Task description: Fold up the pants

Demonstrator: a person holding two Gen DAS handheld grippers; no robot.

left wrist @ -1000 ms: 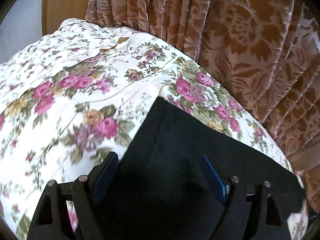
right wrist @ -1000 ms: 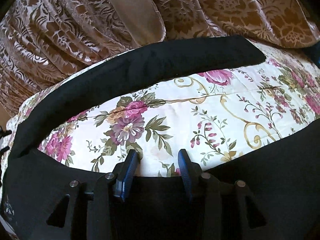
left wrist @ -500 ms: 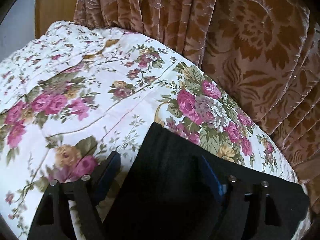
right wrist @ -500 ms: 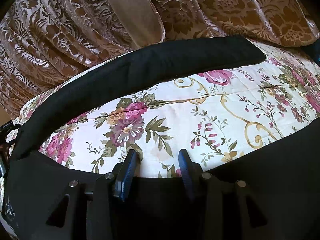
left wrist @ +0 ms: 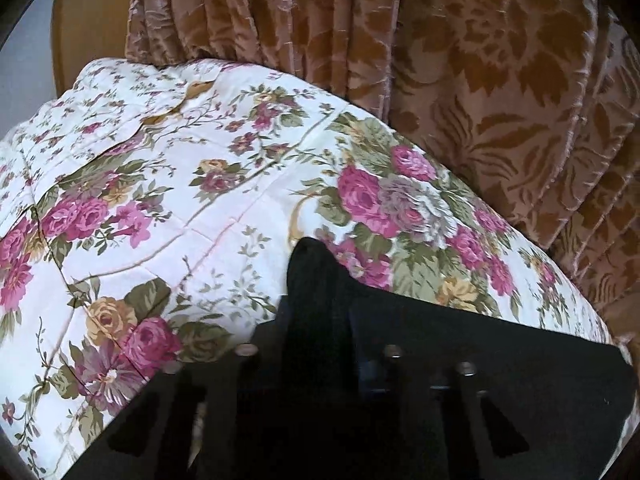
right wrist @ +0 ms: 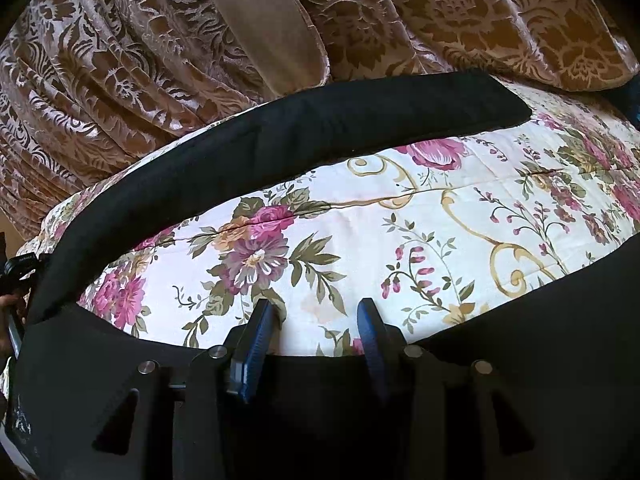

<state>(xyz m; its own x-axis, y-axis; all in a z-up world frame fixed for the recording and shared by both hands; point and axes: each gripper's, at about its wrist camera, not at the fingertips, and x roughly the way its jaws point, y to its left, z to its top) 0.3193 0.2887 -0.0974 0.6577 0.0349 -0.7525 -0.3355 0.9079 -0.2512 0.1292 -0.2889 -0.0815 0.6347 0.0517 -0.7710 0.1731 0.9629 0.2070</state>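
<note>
Black pants [left wrist: 500,364] lie on a floral quilt [left wrist: 168,200]. In the left wrist view a corner of them stands bunched into a peak between the fingers of my left gripper [left wrist: 316,308], whose jaws are closing with the pads pressing on the cloth. In the right wrist view one pants leg [right wrist: 320,120] curves along the quilt's far edge, and the rest of the pants [right wrist: 560,340] fills the near side. My right gripper [right wrist: 314,320] stands open at the pants' edge, with bare quilt [right wrist: 360,220] showing between its blue pads [right wrist: 256,340].
A brown patterned curtain [left wrist: 480,80] hangs right behind the quilt's far edge, also in the right wrist view as curtain [right wrist: 120,60]. A wooden board [left wrist: 88,20] stands at the back left. Part of the other gripper and a hand [right wrist: 12,280] show at the left edge.
My left gripper slid forward to the pants' corner and its jaws came together, gathering the flat cloth into a raised peak. The right gripper and the pants leg stayed put.
</note>
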